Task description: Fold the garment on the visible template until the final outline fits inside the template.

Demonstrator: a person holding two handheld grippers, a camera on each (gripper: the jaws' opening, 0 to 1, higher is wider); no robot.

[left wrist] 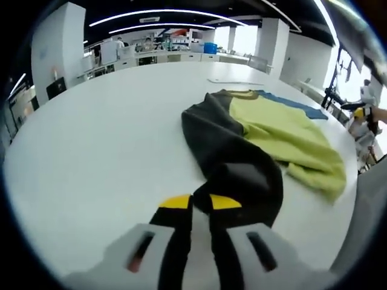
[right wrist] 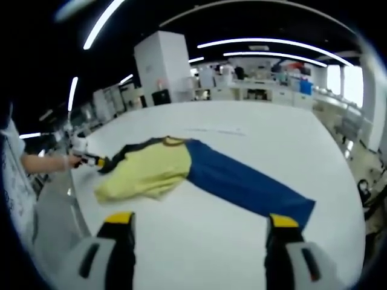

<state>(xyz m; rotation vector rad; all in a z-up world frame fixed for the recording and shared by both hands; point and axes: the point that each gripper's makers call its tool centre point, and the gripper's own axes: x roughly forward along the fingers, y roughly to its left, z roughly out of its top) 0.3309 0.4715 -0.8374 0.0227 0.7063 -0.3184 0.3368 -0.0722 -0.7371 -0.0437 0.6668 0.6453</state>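
We see no bins, boxes or trays on the table point(left wrist: 91, 157). One garment point(left wrist: 272, 133) lies on it: yellow-green body, one dark grey sleeve point(left wrist: 236, 163), one blue sleeve point(right wrist: 248, 184). That makes one garment, two sleeves, two grippers.

Left gripper view: the left gripper point(left wrist: 201, 205) has its yellow-tipped jaws close together, clamped on the end of the dark grey sleeve, which bunches between and above them. The yellow-green body spreads beyond it, toward the table's far right edge. A strip of blue peeks out behind the body.

Right gripper view: the right gripper point(right wrist: 202, 225) holds its jaws wide apart, nothing between them, above bare table just short of the blue sleeve's cuff. The blue sleeve stretches flat across the table from the collar toward the jaws. At the garment's far end we see a hand point(right wrist: 57, 162) holding the other gripper at the dark sleeve.

We cannot make out a template outline on the table, apart from a faint thin line point(right wrist: 214, 130) beyond the garment.

Around: benches and shelving point(right wrist: 254, 84) at the back, a white pillar point(right wrist: 160, 66), ceiling light strips.
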